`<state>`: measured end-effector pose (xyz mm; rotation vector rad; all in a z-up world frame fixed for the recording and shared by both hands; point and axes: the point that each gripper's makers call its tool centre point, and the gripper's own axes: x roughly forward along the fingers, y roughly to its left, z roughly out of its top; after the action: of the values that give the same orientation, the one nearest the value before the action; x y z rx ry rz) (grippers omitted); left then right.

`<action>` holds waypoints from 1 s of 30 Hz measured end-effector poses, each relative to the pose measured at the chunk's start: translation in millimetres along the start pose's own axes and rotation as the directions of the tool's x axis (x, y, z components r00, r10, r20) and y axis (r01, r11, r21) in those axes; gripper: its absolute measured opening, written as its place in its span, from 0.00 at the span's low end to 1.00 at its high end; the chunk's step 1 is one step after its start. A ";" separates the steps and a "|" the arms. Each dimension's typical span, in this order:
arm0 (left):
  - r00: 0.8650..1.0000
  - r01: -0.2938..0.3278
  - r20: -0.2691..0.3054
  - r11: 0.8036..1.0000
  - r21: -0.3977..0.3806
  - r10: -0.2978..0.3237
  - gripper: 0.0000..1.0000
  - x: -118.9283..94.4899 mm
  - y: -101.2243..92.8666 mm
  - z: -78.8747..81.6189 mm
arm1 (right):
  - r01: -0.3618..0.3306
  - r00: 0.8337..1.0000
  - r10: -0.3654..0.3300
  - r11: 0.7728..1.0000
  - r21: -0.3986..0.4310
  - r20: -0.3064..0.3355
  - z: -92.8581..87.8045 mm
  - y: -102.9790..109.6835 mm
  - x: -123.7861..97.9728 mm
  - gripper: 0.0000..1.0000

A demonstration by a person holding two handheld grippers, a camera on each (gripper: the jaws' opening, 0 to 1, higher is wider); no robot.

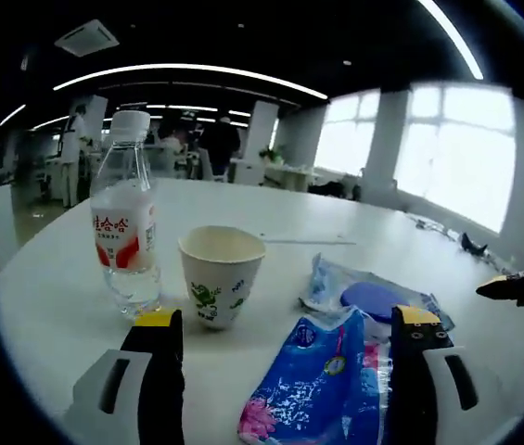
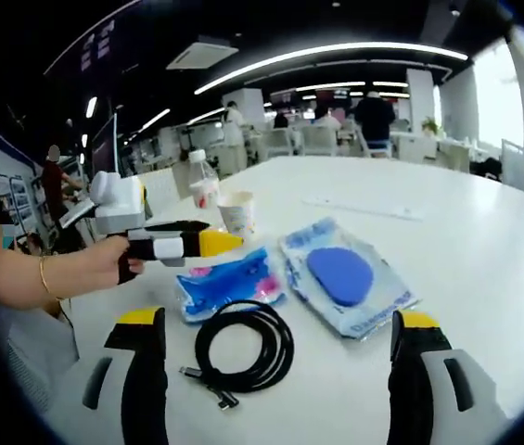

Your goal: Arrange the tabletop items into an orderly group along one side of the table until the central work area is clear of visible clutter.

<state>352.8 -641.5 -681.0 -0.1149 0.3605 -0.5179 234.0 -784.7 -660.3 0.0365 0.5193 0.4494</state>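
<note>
Left gripper (image 1: 285, 324) wide open, nothing between the jaws, low over the near edge of the table (image 1: 48, 278); seen from the right gripper view as a yellow-tipped tool (image 2: 183, 244) in a hand (image 2: 118, 260), its tips there looking close together, hovering just beside the cup. Right gripper (image 2: 280, 324) likewise spread wide and empty, jaws straddling the cable (image 2: 243, 348). Just ahead of the left jaws: paper cup (image 1: 220, 273), upright, open-topped, seemingly empty; probably very light, thin-walled, easily crushed, best pinched gently across the rim or nudged by the base. Left of it, near but apart, bottle (image 1: 127, 232), capped, clear plastic, only a little water low down by the look; likely light and tippy, smooth wall, firmest hold around the labelled waist or the neck. Right of the cup, blue pack (image 1: 322, 389), soft, crinkly, likely slippery; better taken by an edge fold. Beyond it, touching or overlapping, clear pouch (image 1: 373, 297) with a blue pad inside, flat and floppy; corner grip, or a slide along the tabletop. Cable coiled loosely, limp, liable to unwind; best grasped across several loops together. All five items clustered near the near-left side, centre not yet cleared.
</note>
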 end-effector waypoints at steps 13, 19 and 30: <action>0.993 0.119 -0.011 0.991 0.059 -0.119 0.99 -8.6 -35.2 7.3 | 0.028 1.000 -0.028 0.999 0.025 0.008 3.0 -9.4 -8.6 1.00; 0.984 0.181 -0.020 0.979 0.089 -0.180 0.91 -4.8 -51.1 7.6 | 0.045 0.999 -0.045 0.998 0.033 -0.009 -1.3 -17.8 -10.0 1.00; 0.971 0.237 -0.039 0.955 0.177 -0.234 0.85 16.8 -66.4 18.3 | 0.083 0.997 -0.083 0.994 0.073 -0.008 -0.8 -38.5 -6.2 0.97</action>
<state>342.4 -707.0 -656.1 0.0234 0.3167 -0.7858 244.4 -822.0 -663.7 0.0842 0.5399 0.3490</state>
